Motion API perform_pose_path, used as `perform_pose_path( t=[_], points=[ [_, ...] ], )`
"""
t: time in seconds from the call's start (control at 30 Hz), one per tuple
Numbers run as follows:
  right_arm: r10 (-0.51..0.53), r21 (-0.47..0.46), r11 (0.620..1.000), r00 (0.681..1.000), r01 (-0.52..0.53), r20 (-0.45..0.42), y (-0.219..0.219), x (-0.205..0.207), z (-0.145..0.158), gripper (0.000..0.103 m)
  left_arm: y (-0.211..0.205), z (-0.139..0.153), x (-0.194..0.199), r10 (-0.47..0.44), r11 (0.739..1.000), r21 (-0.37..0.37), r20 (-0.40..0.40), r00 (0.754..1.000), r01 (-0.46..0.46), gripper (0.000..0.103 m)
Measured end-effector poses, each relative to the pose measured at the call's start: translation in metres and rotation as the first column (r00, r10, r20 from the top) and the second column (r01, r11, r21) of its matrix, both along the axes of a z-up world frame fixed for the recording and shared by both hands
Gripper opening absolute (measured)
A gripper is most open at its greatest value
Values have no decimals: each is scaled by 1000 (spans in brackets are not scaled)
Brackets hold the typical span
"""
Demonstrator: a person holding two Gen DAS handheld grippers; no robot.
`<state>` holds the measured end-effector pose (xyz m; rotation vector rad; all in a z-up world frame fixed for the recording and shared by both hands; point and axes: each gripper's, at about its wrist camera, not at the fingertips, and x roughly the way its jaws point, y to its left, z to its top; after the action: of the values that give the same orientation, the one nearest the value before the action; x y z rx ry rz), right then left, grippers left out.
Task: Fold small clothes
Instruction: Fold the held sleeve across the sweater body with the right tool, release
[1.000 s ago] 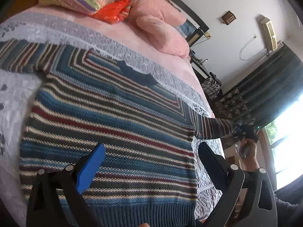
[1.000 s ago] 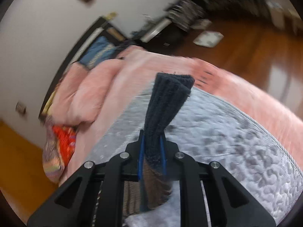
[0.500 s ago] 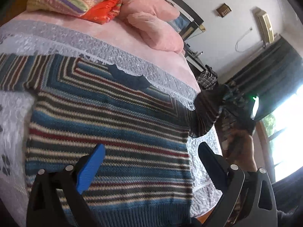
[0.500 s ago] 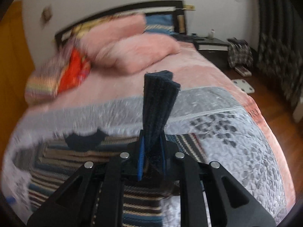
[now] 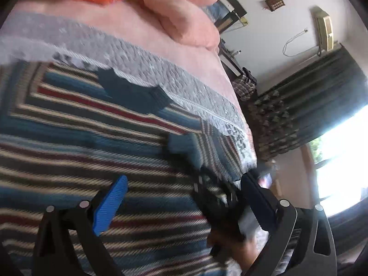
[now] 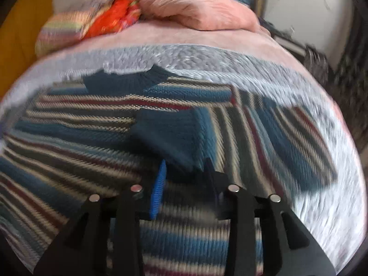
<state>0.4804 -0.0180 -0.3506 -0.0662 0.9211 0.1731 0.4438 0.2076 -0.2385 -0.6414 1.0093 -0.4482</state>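
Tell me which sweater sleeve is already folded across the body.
The sleeve ending in the dark blue cuff by the right hand-held gripper; the other still lies outstretched.

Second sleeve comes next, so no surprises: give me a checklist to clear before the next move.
1. Right hand-held gripper open: ok, jaws apart.
2. Cuff resting on the sweater: ok.
3. Left hand-held gripper open and empty: ok.
4. Other sleeve folded in: not ok, it lies spread toward the frame's edge.
5. Folded sleeve free of wrinkles: cannot tell, blurred.
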Motion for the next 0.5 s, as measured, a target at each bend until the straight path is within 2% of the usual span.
perform_pose_path(
  t=[0.07, 0.13, 0.23, 0.27, 0.37, 0.5],
  points=[
    [-87, 89, 992, 996, 86, 1, -16, -20, 7, 43, -13, -20, 25, -14, 997, -73, -50, 999, 10, 99],
    [-143, 170, 975, 990, 143, -10, -27, -39, 10, 43, -29, -46, 46, -34, 990, -138, -125, 992, 17, 99],
    [-212, 306, 929, 977, 209, -25, -39, -65, 3, 43, -49, -86, 66, -36, 981, -194, -237, 971, -11, 99],
    [-214, 342, 916, 977, 209, -25, -39, -71, -3, 44, -56, -96, 70, -44, 975, -221, -265, 963, -16, 99],
    [-156, 384, 910, 987, 157, -34, -34, -73, -14, 44, -71, -119, 80, -48, 970, -240, -328, 943, -34, 99],
    [-167, 450, 876, 985, 172, -51, -40, -75, -20, 44, -79, -119, 86, -36, 970, -240, -322, 946, -45, 95]
  ],
)
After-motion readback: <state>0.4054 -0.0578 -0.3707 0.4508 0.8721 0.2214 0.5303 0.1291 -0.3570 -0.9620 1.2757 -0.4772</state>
